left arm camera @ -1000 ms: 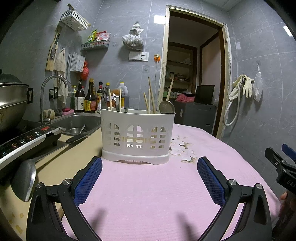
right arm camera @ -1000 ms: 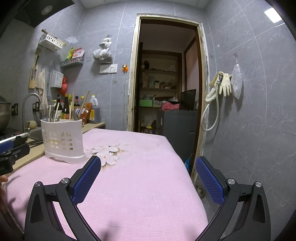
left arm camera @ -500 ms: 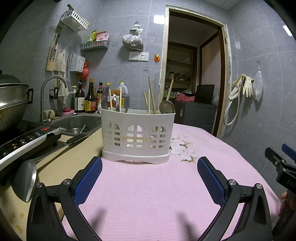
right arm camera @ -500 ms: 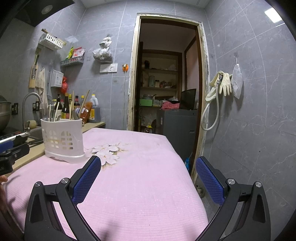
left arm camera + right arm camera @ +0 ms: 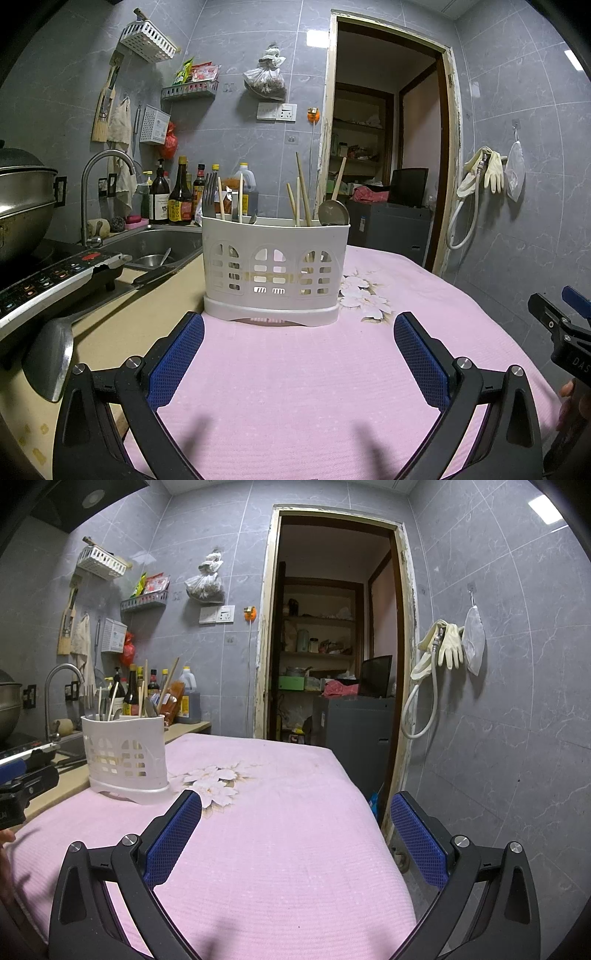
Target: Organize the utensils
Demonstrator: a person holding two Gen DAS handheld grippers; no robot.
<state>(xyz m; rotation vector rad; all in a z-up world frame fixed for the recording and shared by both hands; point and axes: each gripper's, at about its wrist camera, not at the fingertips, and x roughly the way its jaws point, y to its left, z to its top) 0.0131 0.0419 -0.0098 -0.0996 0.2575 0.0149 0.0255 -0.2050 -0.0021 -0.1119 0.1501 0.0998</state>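
A white slotted utensil holder [image 5: 275, 269] stands on the pink cloth [image 5: 314, 387], straight ahead of my left gripper [image 5: 298, 332]. It holds a dark fork [image 5: 209, 195], several chopsticks [image 5: 303, 195] and a metal spoon [image 5: 333, 213] with a wooden handle. My left gripper is open and empty, just short of the holder. My right gripper [image 5: 295, 812] is open and empty over the cloth [image 5: 277, 849]; the holder [image 5: 125, 755] stands to its far left.
A metal ladle [image 5: 48, 363] lies on the beige counter at the left, beside an induction cooker [image 5: 48, 280] and a sink [image 5: 155, 243]. Sauce bottles [image 5: 177, 199] stand behind. The cloth's right edge drops off toward a doorway [image 5: 332, 646].
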